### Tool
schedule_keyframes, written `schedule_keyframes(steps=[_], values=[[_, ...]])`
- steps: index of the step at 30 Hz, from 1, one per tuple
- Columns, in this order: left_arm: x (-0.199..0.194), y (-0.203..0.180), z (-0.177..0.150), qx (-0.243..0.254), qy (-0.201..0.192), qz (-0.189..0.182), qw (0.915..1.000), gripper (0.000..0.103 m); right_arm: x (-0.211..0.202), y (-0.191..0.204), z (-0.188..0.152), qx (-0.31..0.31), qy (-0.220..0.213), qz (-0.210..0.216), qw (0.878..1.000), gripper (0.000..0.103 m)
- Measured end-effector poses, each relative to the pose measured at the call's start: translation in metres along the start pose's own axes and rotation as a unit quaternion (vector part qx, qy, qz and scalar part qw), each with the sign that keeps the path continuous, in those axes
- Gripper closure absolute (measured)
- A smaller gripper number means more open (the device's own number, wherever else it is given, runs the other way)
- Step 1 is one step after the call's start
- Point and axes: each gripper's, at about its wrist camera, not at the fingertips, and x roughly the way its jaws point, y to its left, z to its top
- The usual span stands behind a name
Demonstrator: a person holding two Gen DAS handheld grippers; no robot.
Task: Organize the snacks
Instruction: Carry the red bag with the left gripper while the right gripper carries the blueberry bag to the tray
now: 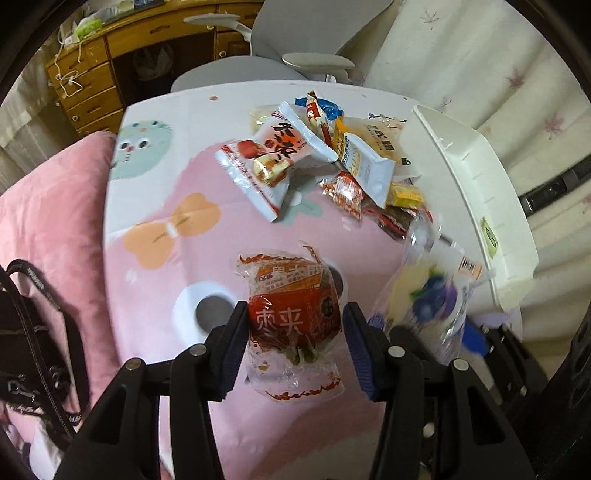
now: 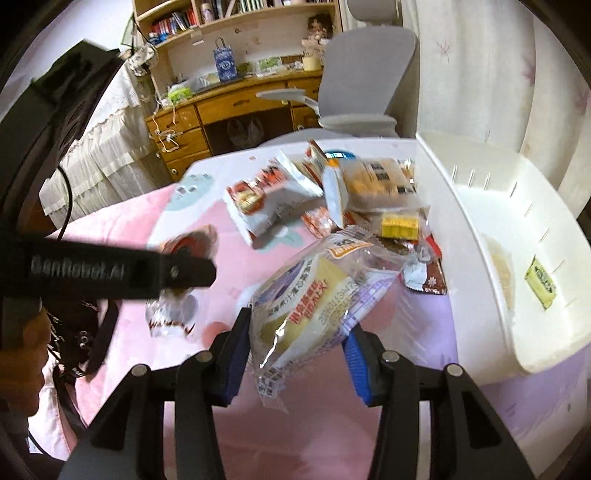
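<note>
With the red date snack (image 1: 293, 325) pinched in my left gripper (image 1: 293, 332) and the blueberry cake pack (image 2: 314, 295) pinched in my right gripper (image 2: 297, 345), both above the table (image 1: 155, 192), I'd carry them level toward the white bin (image 2: 491, 229) at two o'clock.

Home bedroom: wooden desk (image 2: 236, 107), bookshelves (image 2: 221, 18) (cluttered), pink bedding (image 1: 48, 206).

Red snack packet (image 1: 293, 321): clear wrapper with red label, clamped between two blue pads, lifted above the pink tabletop. Cake packet (image 2: 314, 306): clear wrapper, pale yellow cake, purple print, tilted, likewise clamped and lifted. Snack pile (image 1: 332, 162): mixed white, red and yellow packets heaped just beside the white bin (image 1: 476, 192), which holds one small green packet (image 2: 541, 282).
</note>
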Motion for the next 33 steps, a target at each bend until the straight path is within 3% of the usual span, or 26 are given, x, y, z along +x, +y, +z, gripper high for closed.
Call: schedule_keyframes(steps=[8, 16, 23, 33], values=[[-0.063, 0.004, -0.038, 0.015, -0.036, 0.001, 0.9992, 0.053, -0.052, 0.028, -0.003, -0.014, -0.037, 0.0, 0.999, 0.055], [-0.093, -0.01, -0.064, 0.02, -0.044, -0.013, 0.9988, 0.053, -0.094, 0.032, -0.016, -0.036, -0.047, -0.026, 0.998, 0.055], [-0.104, -0.047, -0.073, 0.05, -0.052, -0.028, 0.997, 0.053, -0.123, -0.001, -0.034, -0.018, -0.045, -0.042, 0.998, 0.056], [-0.098, -0.135, -0.055, 0.077, -0.067, -0.038, 0.9941, 0.053, -0.147, -0.079, -0.031, -0.013, -0.053, -0.043, 0.998, 0.056]])
